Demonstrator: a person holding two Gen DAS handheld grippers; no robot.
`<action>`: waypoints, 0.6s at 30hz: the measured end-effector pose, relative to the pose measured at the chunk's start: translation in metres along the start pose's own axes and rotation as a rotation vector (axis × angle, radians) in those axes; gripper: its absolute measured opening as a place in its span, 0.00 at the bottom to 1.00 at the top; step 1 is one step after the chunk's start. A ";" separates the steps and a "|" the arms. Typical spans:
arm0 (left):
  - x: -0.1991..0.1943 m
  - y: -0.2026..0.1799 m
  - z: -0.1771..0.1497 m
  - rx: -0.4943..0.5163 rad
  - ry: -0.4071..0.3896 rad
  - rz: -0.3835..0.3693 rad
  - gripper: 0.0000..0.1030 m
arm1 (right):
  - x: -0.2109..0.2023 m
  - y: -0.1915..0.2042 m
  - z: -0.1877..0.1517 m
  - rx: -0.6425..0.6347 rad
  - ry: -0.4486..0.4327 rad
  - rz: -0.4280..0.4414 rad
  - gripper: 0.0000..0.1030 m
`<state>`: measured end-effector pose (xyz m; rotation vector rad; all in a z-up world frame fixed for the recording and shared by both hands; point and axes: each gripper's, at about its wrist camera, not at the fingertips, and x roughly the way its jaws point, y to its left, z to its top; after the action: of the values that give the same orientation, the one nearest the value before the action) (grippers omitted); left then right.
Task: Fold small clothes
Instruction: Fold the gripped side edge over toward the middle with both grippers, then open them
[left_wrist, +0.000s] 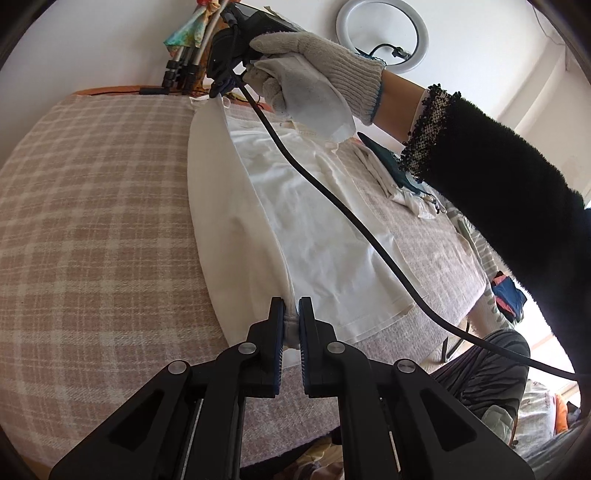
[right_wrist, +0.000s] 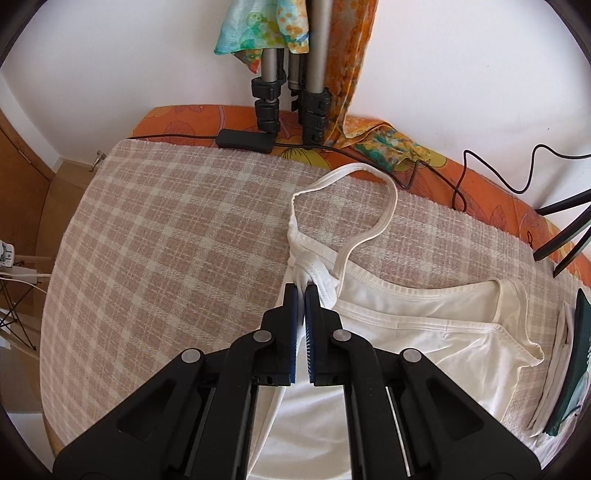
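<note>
A white sleeveless top (left_wrist: 303, 221) lies on the checked tablecloth (left_wrist: 92, 221), its left side lifted and folded over. My left gripper (left_wrist: 291, 306) is shut on the top's bottom hem corner. My right gripper (right_wrist: 302, 291) is shut on the bunched shoulder strap end of the top (right_wrist: 406, 325); one strap loop (right_wrist: 369, 206) lies loose on the checked cloth (right_wrist: 166, 240). In the left wrist view the right gripper (left_wrist: 221, 86) shows at the far end, held by a gloved hand (left_wrist: 314, 74), pinching the top's upper edge.
A black cable (left_wrist: 332, 199) trails across the top. Folded clothes and a dark green item (right_wrist: 569, 369) lie at the right. Tripod legs (right_wrist: 288, 74), a black adapter (right_wrist: 243, 140) and cables stand at the table's back edge on an orange cloth (right_wrist: 480, 177).
</note>
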<state>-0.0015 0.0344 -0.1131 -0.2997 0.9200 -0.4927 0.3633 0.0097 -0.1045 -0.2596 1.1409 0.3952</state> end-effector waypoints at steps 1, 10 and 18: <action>0.004 -0.004 0.001 0.011 0.008 -0.003 0.06 | 0.002 -0.005 -0.002 0.005 0.001 -0.009 0.04; 0.044 -0.016 0.001 0.010 0.113 -0.066 0.06 | 0.024 -0.047 -0.015 0.066 0.001 0.004 0.04; 0.056 -0.028 -0.007 0.025 0.204 -0.107 0.35 | 0.016 -0.055 -0.017 0.049 -0.005 0.072 0.20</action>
<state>0.0139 -0.0192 -0.1427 -0.2803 1.0994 -0.6413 0.3790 -0.0443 -0.1260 -0.1751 1.1558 0.4313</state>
